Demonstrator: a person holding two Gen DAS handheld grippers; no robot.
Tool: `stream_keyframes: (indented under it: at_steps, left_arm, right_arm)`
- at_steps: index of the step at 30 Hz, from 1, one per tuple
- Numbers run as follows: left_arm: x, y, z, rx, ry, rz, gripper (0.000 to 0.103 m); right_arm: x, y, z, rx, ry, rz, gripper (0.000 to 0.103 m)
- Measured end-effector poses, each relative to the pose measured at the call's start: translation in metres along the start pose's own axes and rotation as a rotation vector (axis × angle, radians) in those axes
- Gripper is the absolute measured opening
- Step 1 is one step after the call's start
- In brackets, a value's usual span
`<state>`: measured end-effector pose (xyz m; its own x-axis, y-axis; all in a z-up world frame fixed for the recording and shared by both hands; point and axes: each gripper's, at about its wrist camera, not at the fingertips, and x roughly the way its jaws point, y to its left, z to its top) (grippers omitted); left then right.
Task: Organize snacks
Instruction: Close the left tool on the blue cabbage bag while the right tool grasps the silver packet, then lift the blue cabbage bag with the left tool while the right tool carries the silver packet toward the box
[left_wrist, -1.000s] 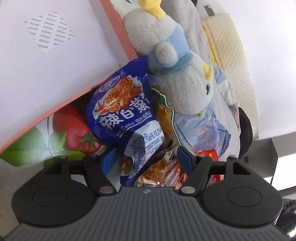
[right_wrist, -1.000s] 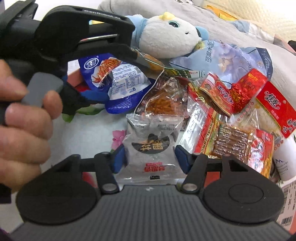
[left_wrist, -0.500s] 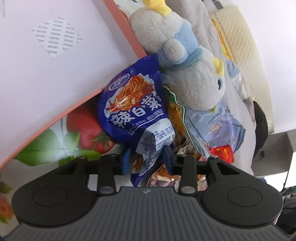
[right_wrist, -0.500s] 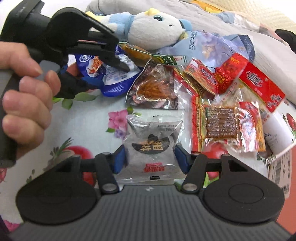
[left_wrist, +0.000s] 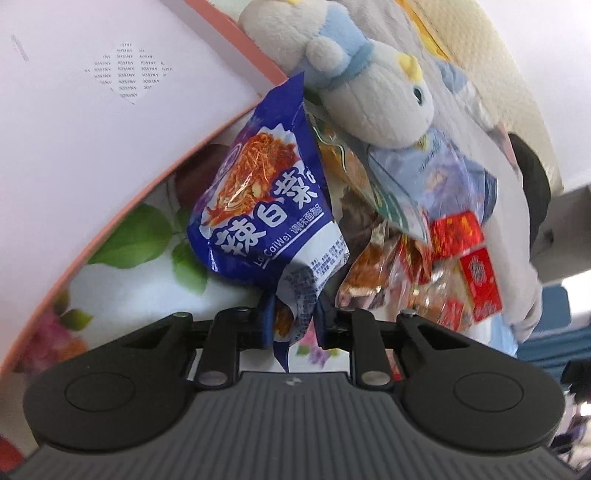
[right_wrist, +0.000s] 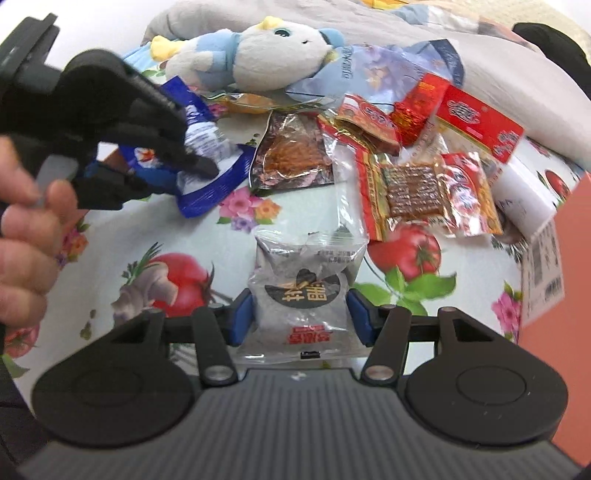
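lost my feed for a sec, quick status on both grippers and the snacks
Left gripper closing on blue packet. Right gripper clamped on grey packet. Plush toy and red packets crowd the pile beyond.

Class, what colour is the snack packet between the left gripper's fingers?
Dark blue with white lettering: the snack packet, clearest in the left wrist view.
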<state>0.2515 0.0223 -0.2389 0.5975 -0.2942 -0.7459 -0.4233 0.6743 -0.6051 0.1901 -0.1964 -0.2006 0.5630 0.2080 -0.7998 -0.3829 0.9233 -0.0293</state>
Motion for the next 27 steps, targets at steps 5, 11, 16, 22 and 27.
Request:
stream_keyframes:
  at_steps: [5,11,16,22,27]
  left_arm:
    - [-0.015,0.001,-0.014,0.068,0.022,0.012,0.024]
    - [-0.033,0.0,-0.035,0.191,0.055,0.02,0.022]
    - [-0.046,-0.007,-0.051,0.313,0.098,0.033,0.021]
    - [-0.061,-0.021,-0.075,0.517,0.093,0.067,0.02]
    - [-0.068,-0.024,-0.091,0.563,0.114,0.053,0.019]
  right_arm:
    - [-0.014,-0.004,-0.01,0.049,-0.008,-0.011,0.057]
    - [-0.026,-0.006,-0.024,0.125,-0.017,-0.025,0.055]
    - [-0.037,-0.005,-0.036,0.182,-0.023,-0.038,0.054]
    - [-0.047,-0.001,-0.049,0.243,-0.025,-0.063,0.053]
    - [-0.061,0.0,-0.055,0.26,-0.039,-0.07,0.053]
